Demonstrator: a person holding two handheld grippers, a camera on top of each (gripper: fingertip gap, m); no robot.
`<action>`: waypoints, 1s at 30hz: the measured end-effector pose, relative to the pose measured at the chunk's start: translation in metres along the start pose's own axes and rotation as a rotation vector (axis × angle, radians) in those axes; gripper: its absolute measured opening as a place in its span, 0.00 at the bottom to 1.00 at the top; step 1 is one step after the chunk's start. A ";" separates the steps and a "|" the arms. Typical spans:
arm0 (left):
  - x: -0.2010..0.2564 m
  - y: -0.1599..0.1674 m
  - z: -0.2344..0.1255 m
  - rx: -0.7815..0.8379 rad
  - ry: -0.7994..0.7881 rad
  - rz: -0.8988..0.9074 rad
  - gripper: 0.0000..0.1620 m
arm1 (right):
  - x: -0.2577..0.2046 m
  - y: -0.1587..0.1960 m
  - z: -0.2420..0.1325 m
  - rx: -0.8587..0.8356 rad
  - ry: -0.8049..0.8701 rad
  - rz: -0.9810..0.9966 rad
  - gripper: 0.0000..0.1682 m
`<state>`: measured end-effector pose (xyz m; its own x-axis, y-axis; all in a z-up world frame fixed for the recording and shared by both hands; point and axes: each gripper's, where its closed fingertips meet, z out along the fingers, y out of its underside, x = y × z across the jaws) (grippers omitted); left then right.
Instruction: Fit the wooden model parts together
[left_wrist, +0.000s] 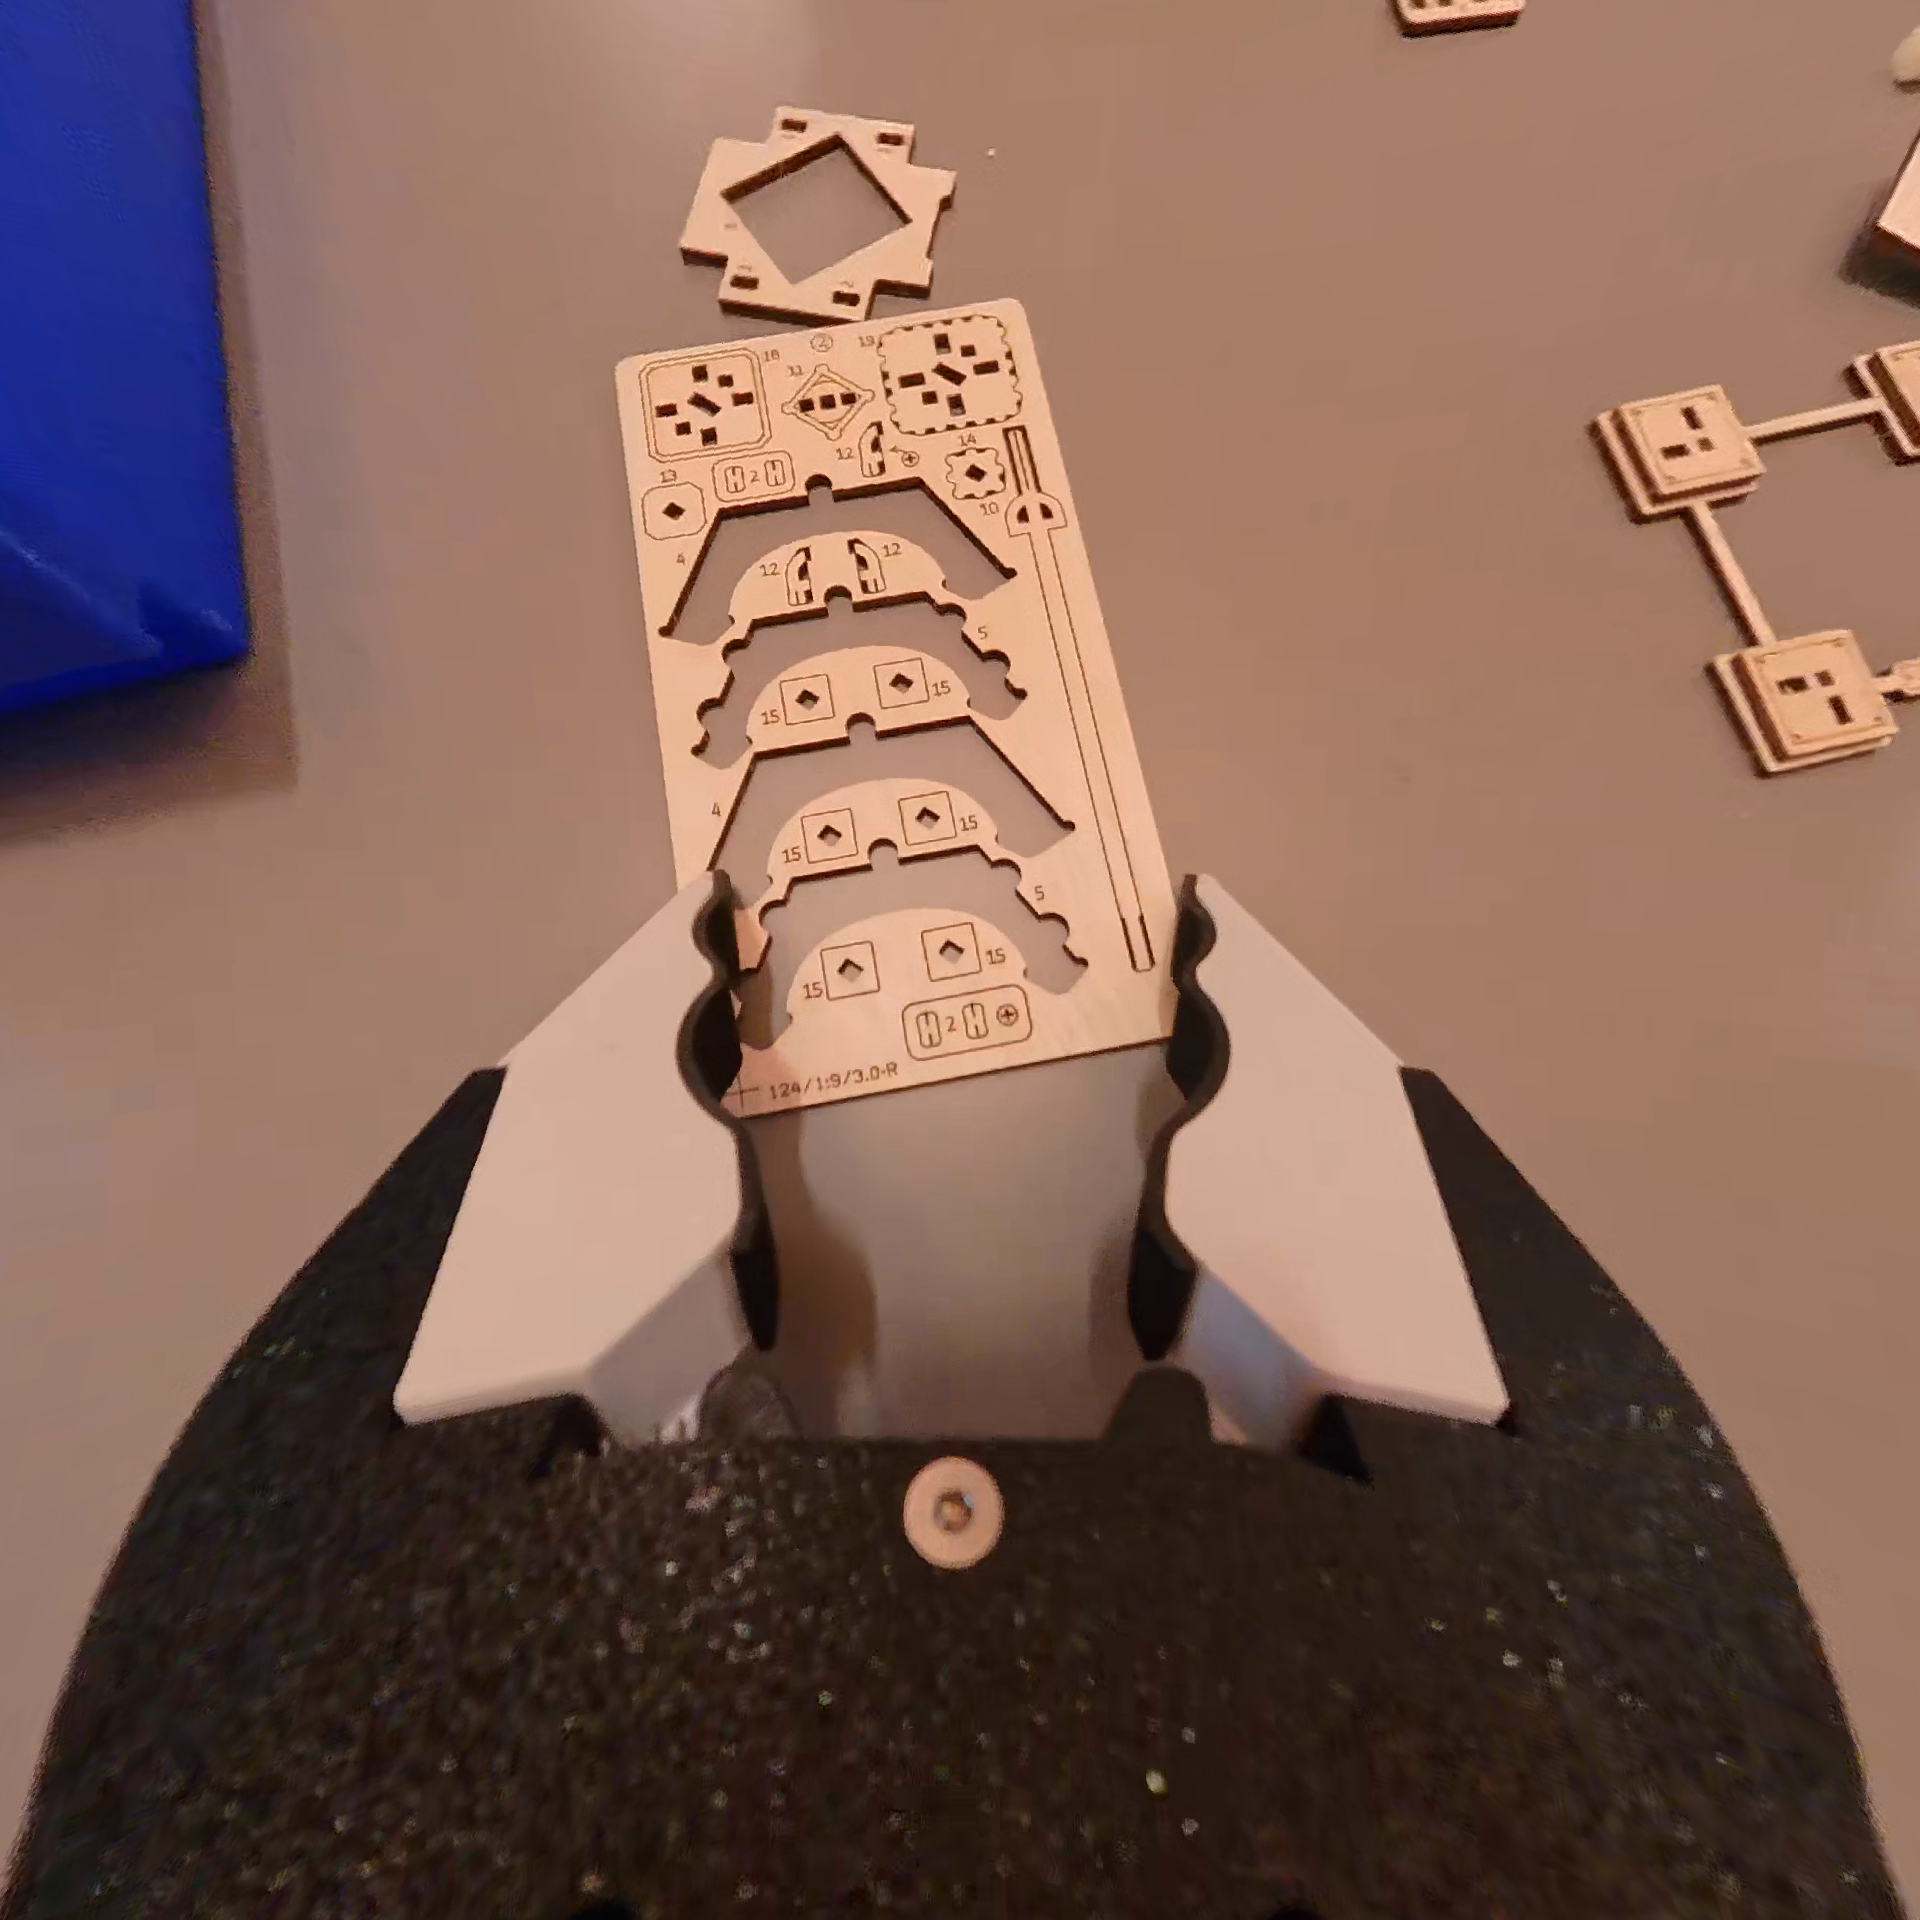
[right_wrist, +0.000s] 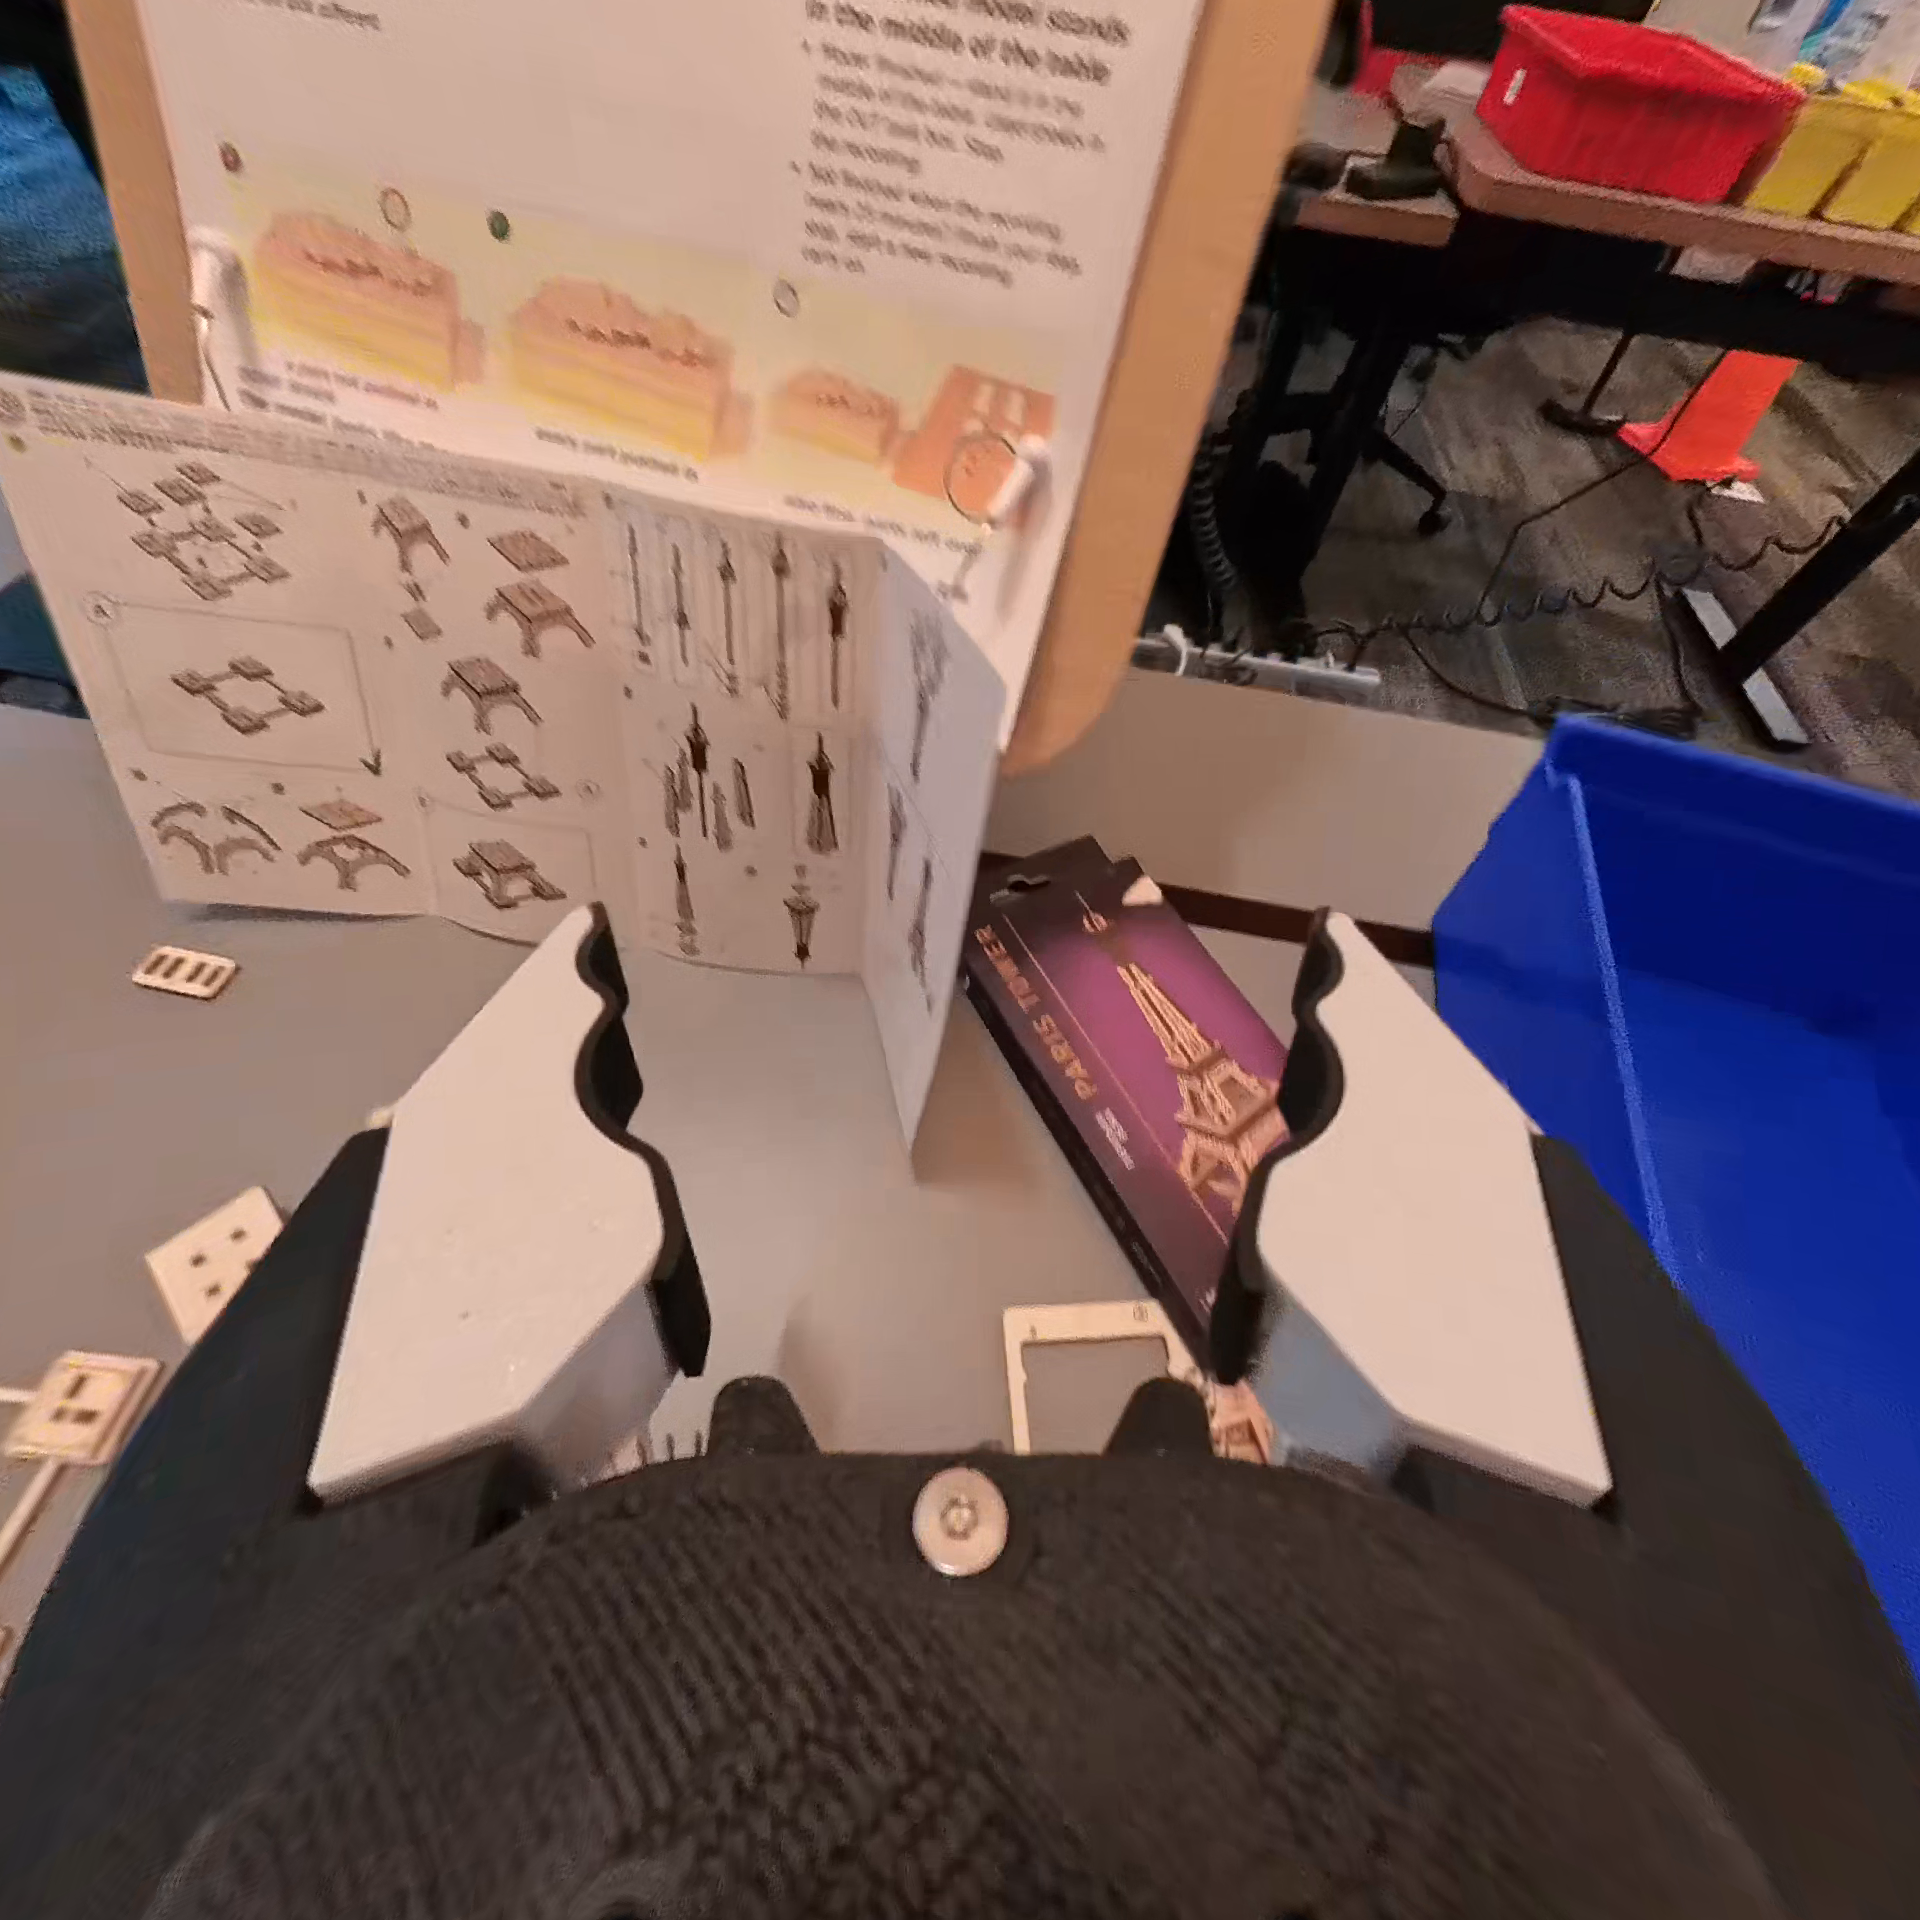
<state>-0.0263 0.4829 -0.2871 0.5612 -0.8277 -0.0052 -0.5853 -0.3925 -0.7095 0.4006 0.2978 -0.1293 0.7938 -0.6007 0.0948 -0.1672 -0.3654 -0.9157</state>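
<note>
My left gripper (left_wrist: 956, 904) is shut on the near end of a flat wooden parts sheet (left_wrist: 883, 665), its fingers pressed against both side edges. The sheet reaches forward over the grey table and has several arch-shaped cut-outs. A wooden square frame piece (left_wrist: 816, 208) lies just past the sheet's far end. A wooden base of square pads joined by thin bars (left_wrist: 1745, 582) lies to the right. My right gripper (right_wrist: 958, 935) is open and empty above the table, facing a folded instruction leaflet (right_wrist: 468, 707).
A blue bin (left_wrist: 104, 343) sits at the left in the left wrist view; a blue bin (right_wrist: 1714, 1039) is right of the right gripper. A dark model box (right_wrist: 1132, 1060), an empty wooden frame (right_wrist: 1091, 1382), loose small parts (right_wrist: 213, 1262) and a standing poster board (right_wrist: 644, 208) surround it.
</note>
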 end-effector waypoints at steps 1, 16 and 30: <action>0.000 -0.001 -0.001 -0.002 0.006 -0.019 0.51 | -0.007 -0.013 0.004 -0.019 -0.003 -0.025 0.75; 0.039 -0.019 -0.021 0.150 0.003 -0.018 0.52 | -0.074 -0.177 -0.030 -0.152 -0.019 -0.249 0.76; 0.213 -0.027 -0.041 0.229 0.451 0.364 0.42 | 0.016 0.041 -0.114 0.026 -0.270 -0.244 0.66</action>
<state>0.0855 0.3006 -0.2400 0.0176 -0.9998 -0.0126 -0.5241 0.0015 -0.8516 0.3401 0.1917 -0.1209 0.9348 -0.2874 0.2086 0.0585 -0.4547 -0.8887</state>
